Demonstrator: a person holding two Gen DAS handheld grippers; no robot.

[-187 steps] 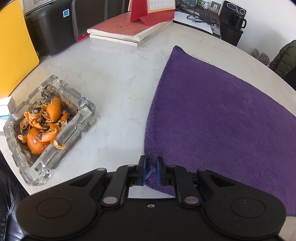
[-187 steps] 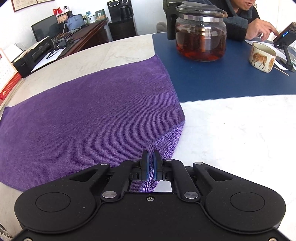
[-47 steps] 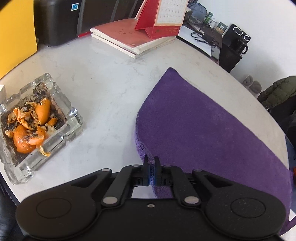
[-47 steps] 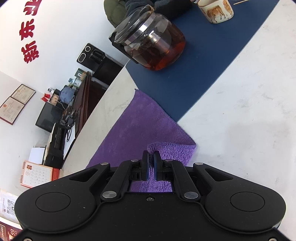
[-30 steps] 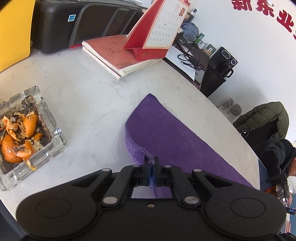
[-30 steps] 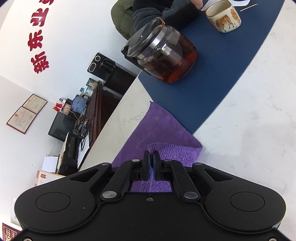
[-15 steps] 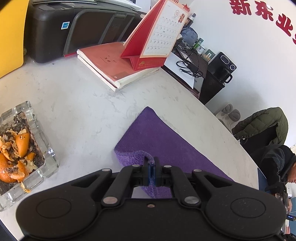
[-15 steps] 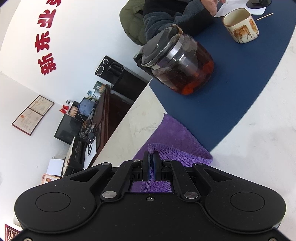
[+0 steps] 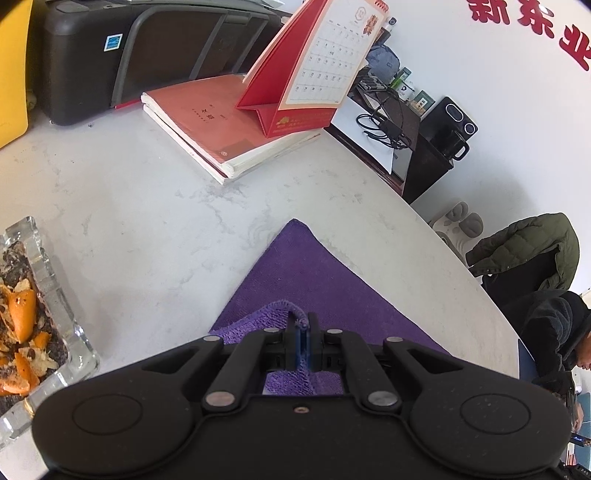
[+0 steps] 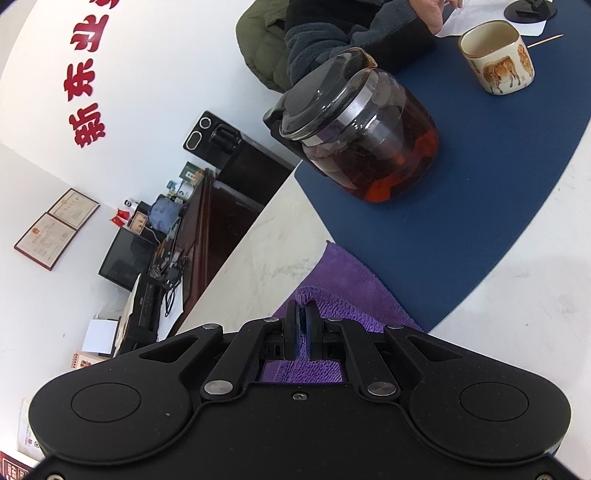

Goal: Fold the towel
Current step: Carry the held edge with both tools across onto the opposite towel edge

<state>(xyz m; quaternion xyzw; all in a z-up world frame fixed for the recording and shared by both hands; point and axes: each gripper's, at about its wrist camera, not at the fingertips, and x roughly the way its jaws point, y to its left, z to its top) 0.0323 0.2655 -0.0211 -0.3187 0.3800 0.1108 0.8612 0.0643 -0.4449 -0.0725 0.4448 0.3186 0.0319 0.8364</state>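
Note:
A purple towel (image 9: 310, 269) lies on the white marble table (image 9: 129, 206), its far corner pointing away from me. My left gripper (image 9: 303, 326) is shut on a near corner of the towel, lifted and carried over the lower layer. In the right wrist view the towel (image 10: 351, 288) shows as a doubled edge beside the blue mat. My right gripper (image 10: 303, 321) is shut on the towel's other near corner, held above the layer beneath.
A glass ashtray (image 9: 40, 332) with orange peel stands at the left. Books (image 9: 221, 129) and a red desk calendar (image 9: 314, 70) lie beyond. A glass teapot (image 10: 362, 133) and a mug (image 10: 496, 55) stand on the blue mat (image 10: 498, 177). A person (image 10: 351, 26) sits behind.
Both grippers have carried the held near corners forward over the towel toward its far edge. Less of the flat towel shows ahead, and the teapot and calendar look closer.

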